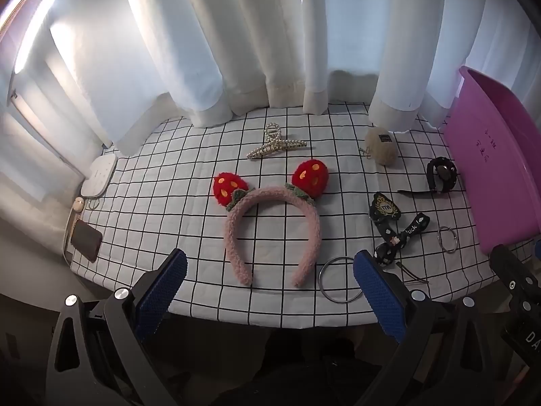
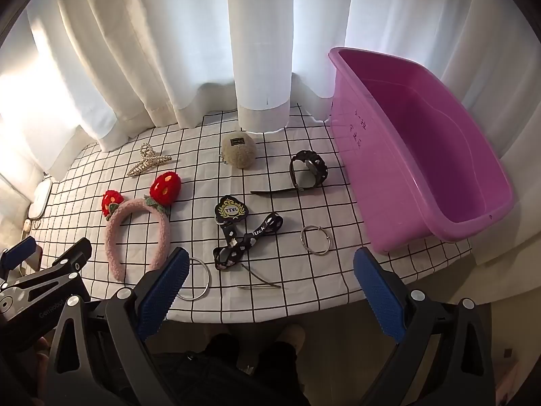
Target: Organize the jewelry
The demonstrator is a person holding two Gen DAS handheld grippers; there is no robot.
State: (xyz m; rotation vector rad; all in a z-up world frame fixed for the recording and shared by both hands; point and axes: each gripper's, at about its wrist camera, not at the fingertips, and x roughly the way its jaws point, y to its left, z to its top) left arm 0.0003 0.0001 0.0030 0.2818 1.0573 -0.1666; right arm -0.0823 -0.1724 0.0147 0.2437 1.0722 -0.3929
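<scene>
**A:** Both your tools are released, jaws spread wide with nothing between them. Your left gripper (image 1: 270, 291) hangs over the near table edge, and the pink headband (image 1: 270, 233) lies straight ahead of it.

**B:** Which way does it run?

**A:** Its arch points away from you, toward the curtain, strawberry ears at the far side. The two open ends point back at you, just ahead of your left fingertips (image 1: 165, 284). The band's width lies across your jaw line, so I judge you should take one leg, not the whole arch.

**B:** And the right side?

**A:** Your right gripper (image 2: 270, 291) sits nearer the purple tub (image 2: 419, 176), which stands at the table's right end, apparently empty. The spotted ribbon (image 2: 247, 240) and the small metal ring (image 2: 316, 239) lie ahead of it, the ring closest to the tub.

**B:** So?

**A:** The headband looks like a left-hand job; the ring, the right's.
</scene>
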